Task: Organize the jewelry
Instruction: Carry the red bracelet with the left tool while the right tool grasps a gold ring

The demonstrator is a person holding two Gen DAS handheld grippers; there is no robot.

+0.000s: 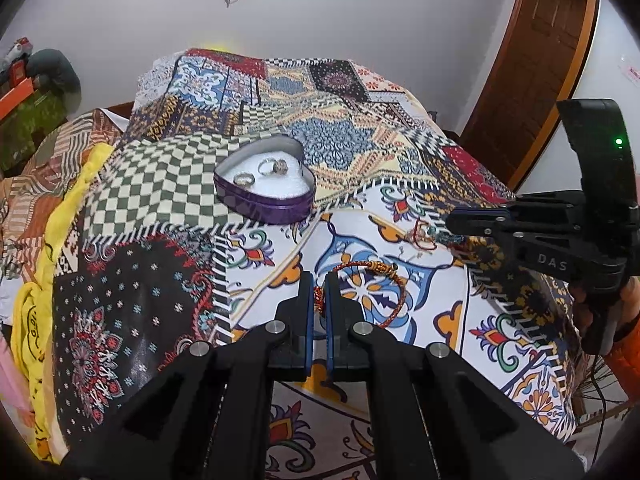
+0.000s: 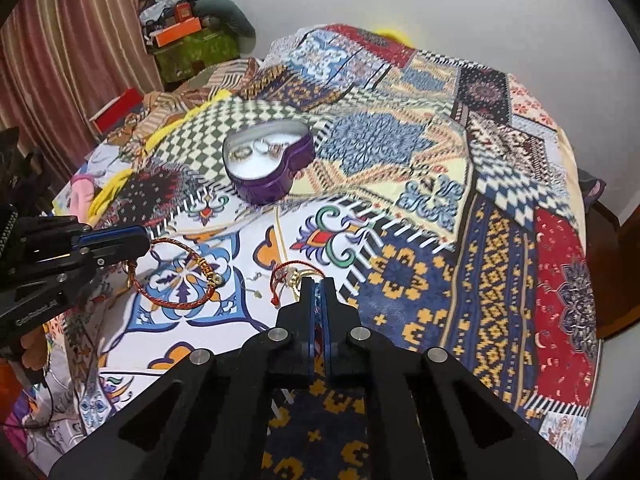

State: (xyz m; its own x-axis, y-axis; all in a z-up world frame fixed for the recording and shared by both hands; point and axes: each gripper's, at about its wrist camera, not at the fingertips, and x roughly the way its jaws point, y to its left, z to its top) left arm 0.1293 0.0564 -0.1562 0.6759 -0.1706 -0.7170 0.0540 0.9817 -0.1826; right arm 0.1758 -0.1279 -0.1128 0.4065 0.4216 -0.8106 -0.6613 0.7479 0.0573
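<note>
A purple heart-shaped tin (image 1: pixel 266 184) with a white lining holds several silver rings (image 1: pixel 273 167); it also shows in the right wrist view (image 2: pixel 267 164). My left gripper (image 1: pixel 319 284) is shut on a red braided bracelet (image 1: pixel 394 296) with gold beads, which lies on the cloth (image 2: pixel 176 276). My right gripper (image 2: pixel 319 285) is shut on a thin red thread bracelet (image 2: pixel 289 273) with small charms; it shows from the side in the left wrist view (image 1: pixel 456 236), just right of the thread bracelet (image 1: pixel 420 236).
A patchwork patterned cloth (image 1: pixel 360 140) covers the bed. Yellow and striped fabrics (image 1: pixel 36 240) pile at the left. A wooden door (image 1: pixel 532 60) stands at the right. Boxes and a bag (image 2: pixel 192 36) sit by the curtain. Small earrings (image 2: pixel 254 280) lie between the bracelets.
</note>
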